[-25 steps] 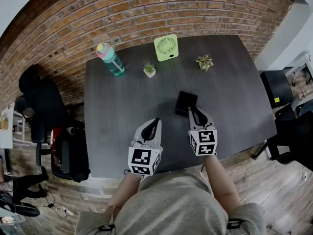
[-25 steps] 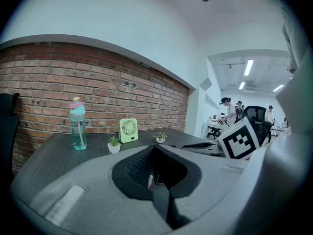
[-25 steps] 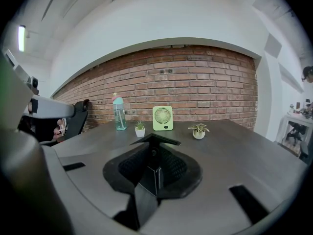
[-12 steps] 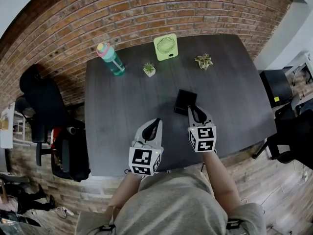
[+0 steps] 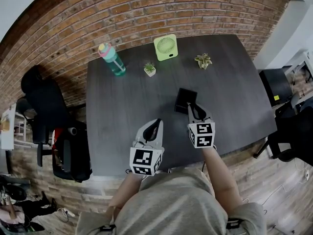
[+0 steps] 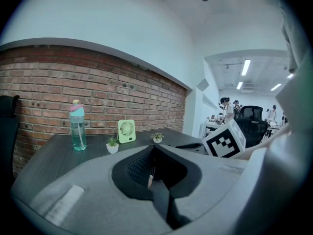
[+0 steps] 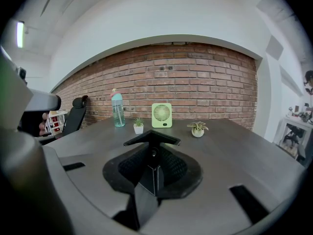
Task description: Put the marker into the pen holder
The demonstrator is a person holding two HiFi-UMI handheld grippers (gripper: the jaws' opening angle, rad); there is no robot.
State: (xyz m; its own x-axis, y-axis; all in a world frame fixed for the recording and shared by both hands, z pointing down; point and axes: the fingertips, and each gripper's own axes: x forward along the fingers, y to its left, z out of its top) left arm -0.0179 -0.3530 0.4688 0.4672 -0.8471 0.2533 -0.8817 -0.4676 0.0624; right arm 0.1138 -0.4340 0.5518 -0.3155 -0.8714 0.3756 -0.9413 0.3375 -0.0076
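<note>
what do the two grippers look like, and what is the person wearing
The left gripper and right gripper match. Each has a rounded light grey shell with a black textured recess around dark fingers. Each also carries a white cube with black square markers at the hand end. No cables show. The person wears a grey-beige short-sleeved top.

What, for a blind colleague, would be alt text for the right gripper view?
The right gripper, shut on a dark marker, points at the black pen holder just ahead on a dark table. Behind stand a bottle, two plants and a green fan before a brick wall.
</note>
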